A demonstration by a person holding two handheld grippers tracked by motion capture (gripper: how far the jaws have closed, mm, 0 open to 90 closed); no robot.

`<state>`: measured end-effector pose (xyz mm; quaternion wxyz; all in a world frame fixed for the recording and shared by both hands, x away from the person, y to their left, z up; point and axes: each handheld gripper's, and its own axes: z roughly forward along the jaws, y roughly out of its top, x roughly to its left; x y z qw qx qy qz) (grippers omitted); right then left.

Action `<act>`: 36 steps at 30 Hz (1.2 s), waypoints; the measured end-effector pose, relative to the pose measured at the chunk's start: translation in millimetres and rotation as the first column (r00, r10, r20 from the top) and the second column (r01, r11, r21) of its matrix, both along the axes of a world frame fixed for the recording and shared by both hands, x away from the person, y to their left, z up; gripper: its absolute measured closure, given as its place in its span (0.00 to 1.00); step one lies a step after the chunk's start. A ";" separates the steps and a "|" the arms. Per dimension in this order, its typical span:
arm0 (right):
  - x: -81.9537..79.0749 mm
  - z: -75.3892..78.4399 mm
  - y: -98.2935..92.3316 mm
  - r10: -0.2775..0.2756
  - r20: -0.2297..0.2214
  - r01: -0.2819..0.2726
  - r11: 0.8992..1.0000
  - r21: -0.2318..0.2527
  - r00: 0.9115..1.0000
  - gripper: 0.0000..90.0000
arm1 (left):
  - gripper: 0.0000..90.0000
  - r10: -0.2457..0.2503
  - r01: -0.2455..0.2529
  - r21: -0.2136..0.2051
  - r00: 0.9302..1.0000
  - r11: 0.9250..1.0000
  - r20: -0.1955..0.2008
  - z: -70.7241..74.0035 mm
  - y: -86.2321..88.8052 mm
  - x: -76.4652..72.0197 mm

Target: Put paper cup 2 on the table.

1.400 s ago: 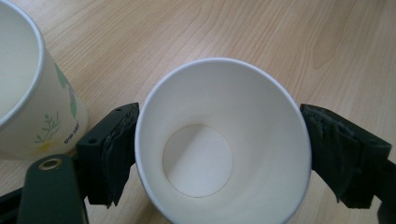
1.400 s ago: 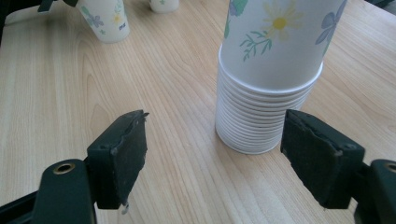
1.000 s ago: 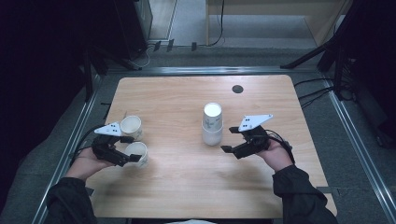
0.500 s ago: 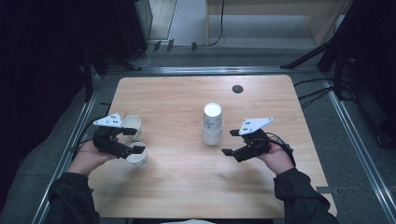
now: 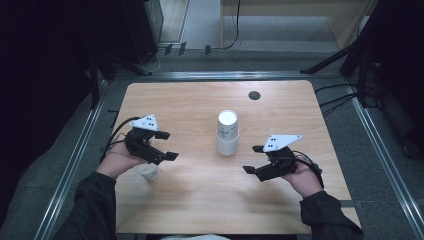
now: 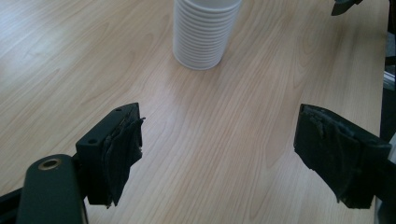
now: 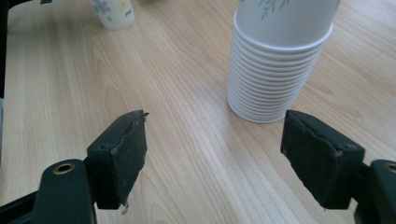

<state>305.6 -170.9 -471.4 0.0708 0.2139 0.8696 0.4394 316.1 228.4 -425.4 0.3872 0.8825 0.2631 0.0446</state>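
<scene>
An upside-down stack of white paper cups (image 5: 227, 132) stands in the middle of the wooden table (image 5: 200, 100). My left gripper (image 5: 167, 145) hovers left of it, open and empty, pointing at the stack (image 6: 205, 32). A single flowered paper cup (image 5: 146, 171) stands on the table just under my left hand. My right gripper (image 5: 252, 159) sits right of and nearer than the stack, open with nothing between its pads. In the right gripper view the stack (image 7: 275, 60) is close ahead on the right and the single cup (image 7: 112, 11) stands far off at the top left.
A dark round hole (image 5: 254, 95) marks the table's far right part. Metal rails (image 5: 75, 165) run along both sides of the table. Bare wood lies between both grippers and the stack.
My left gripper has lifted off from beside the single cup and swung right toward the stack, leaving that cup on the table. My right gripper has drifted slightly nearer the front edge.
</scene>
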 end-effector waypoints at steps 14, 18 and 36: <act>-6.1 -1.5 1.5 0.002 -0.002 -0.002 1.000 0.007 1.000 0.25 | 0.17 -0.023 0.022 0.010 1.000 1.000 0.010 -0.3 -39.2 -6.6; -7.1 -0.9 4.3 0.002 0.005 -0.003 0.999 0.037 1.000 0.25 | 0.17 -0.029 0.029 0.007 0.999 1.000 0.018 -1.6 -48.0 -10.3; -11.5 -6.1 16.0 0.051 -0.004 -0.051 0.999 -0.005 0.999 0.25 | 0.18 -0.003 0.005 -0.047 0.999 0.999 0.043 -9.2 -81.7 -22.1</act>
